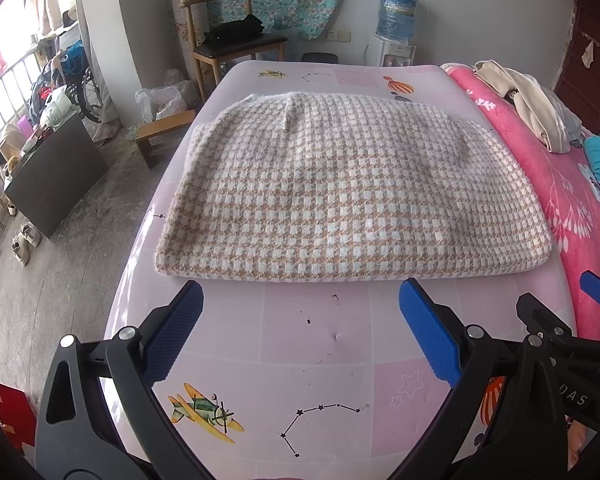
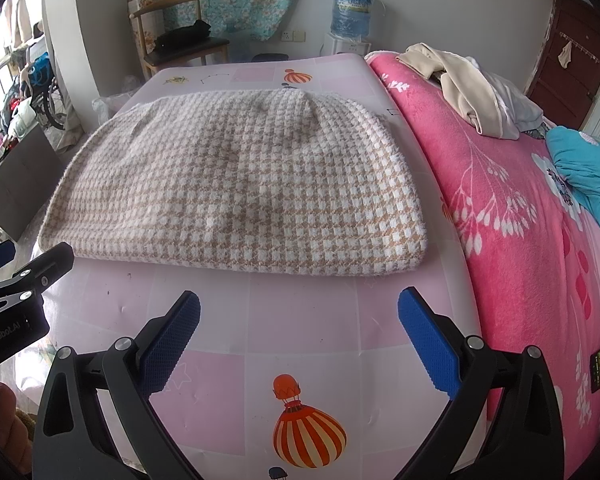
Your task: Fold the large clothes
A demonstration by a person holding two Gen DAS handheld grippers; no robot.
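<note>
1. Lying folded flat on the pink table (image 1: 320, 344): checked garment (image 1: 300, 188)
2. Hovering just short of its near edge, jaws spread wide, holding nothing: left gripper (image 1: 300, 300), right gripper (image 2: 300, 308)

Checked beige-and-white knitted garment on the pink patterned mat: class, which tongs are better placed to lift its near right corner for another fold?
Right, probably. The right tongs stand open just short of the checked beige-and-white knitted garment, nearer that corner; the left tongs, also open, face its left-centre edge.
</note>
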